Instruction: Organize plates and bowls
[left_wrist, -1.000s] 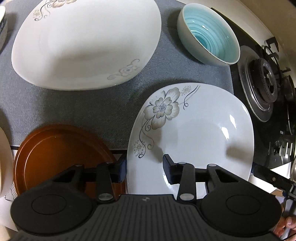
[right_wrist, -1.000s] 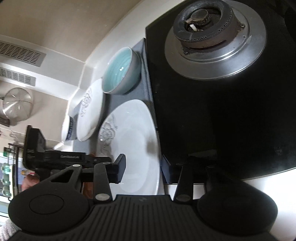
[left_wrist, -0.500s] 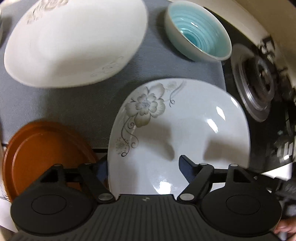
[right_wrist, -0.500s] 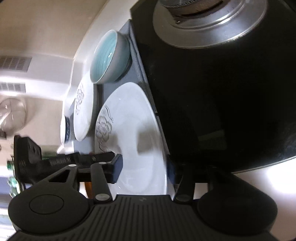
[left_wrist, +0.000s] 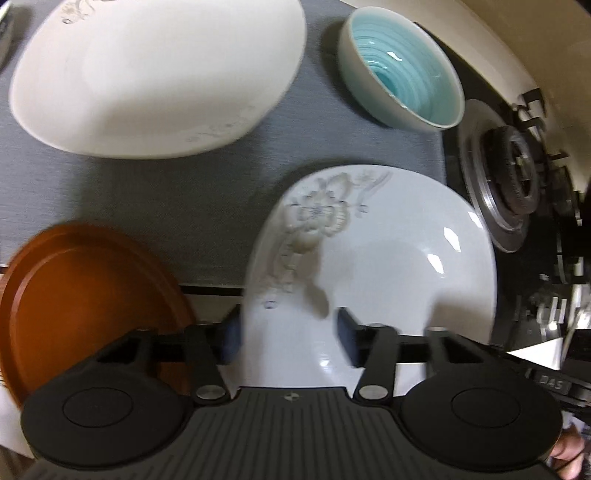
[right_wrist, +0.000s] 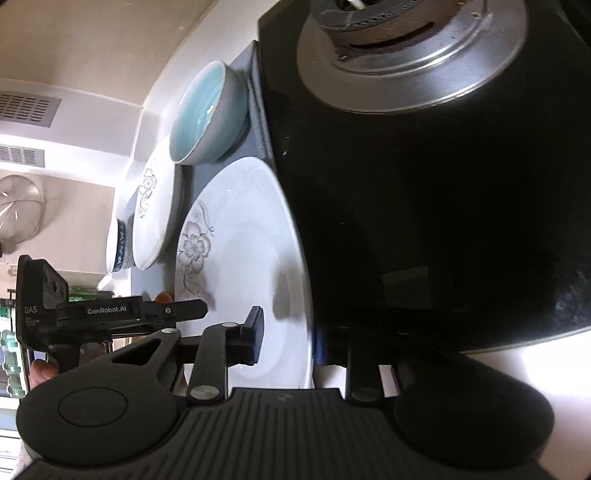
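Left gripper (left_wrist: 288, 336): it is held low over the near edge of the flowered plate (left_wrist: 373, 258), pointing forward across the desk; its jaws are set apart, one outside the plate's left rim and one over the plate's inner surface. Contact with the rim cannot be told.
Right gripper (right_wrist: 288, 336): it is rolled on its side, so the desk appears tilted; its jaws are apart and straddle the plate's (right_wrist: 240, 266) right-hand rim, one over the white face, the other in shadow beside the black stove top (right_wrist: 443, 221). Whether the rim is touched cannot be told.
Flowered plate: it lies between both grippers, partly on the grey mat (left_wrist: 147, 192), just beside the stove.
Large white plate (left_wrist: 155, 74): it is placed farther back on the mat, apart from the flowered plate.
Turquoise bowl (left_wrist: 402, 70): it stands upright at the far corner of the mat, near the burner (left_wrist: 513, 177).
Brown plate (left_wrist: 85, 302): it is seen at the near left, beside the flowered plate.
Blue-patterned bowl (right_wrist: 120, 247): it is seen beyond the large white plate.
Writing: "GenRobot.AI" and "DAS" are read on the left gripper's body in the right wrist view (right_wrist: 107, 310); "DAS" is read in the left wrist view on the right gripper's body (left_wrist: 550, 380).
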